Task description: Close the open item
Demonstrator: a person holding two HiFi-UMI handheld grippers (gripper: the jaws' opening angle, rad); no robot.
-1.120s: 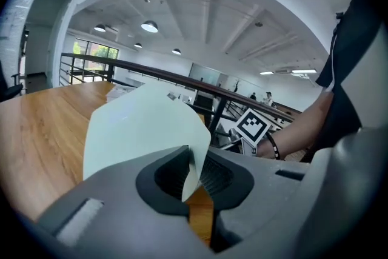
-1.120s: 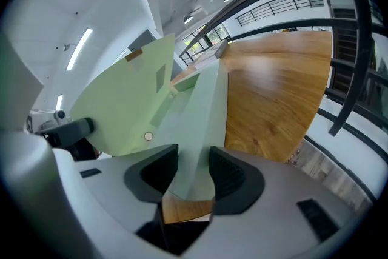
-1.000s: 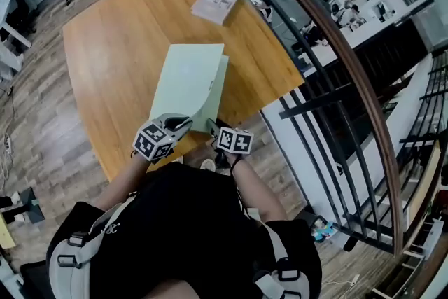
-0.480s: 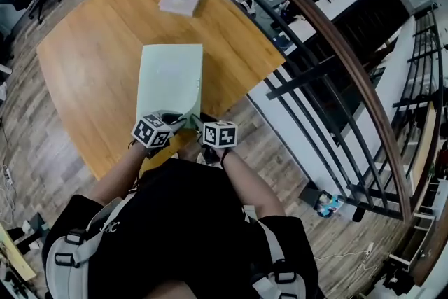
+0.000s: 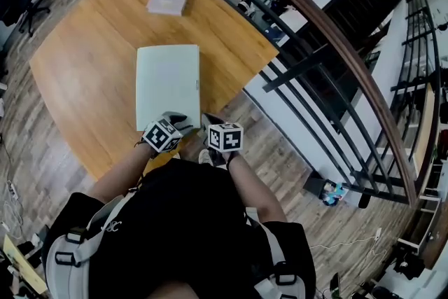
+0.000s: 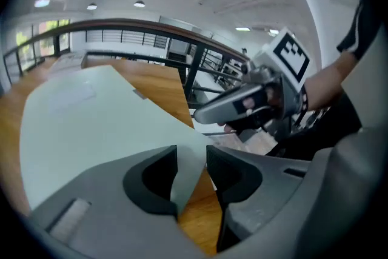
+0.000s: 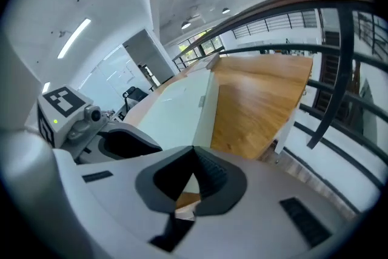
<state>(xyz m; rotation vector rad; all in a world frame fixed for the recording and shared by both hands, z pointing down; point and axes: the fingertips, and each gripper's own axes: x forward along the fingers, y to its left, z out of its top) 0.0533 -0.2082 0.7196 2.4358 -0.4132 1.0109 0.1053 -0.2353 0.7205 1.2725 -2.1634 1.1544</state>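
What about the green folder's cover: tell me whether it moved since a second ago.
Yes. The green folder's cover has swung down toward the wooden table and now lies flat, shut.

Your folder [image 5: 168,84] is pale mint green, the table [image 5: 77,80] orange-brown wood grain. Your left claw [image 6: 191,171] and right claw [image 7: 193,182] are grey, their cubes [image 5: 162,136] marked in black-and-white squares.

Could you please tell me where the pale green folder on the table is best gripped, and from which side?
Probably its near corner, from the person's side. The folder lies flat and closed, so only thin edges offer a hold; that corner sits between the jaws of the left tongs, which are opening.
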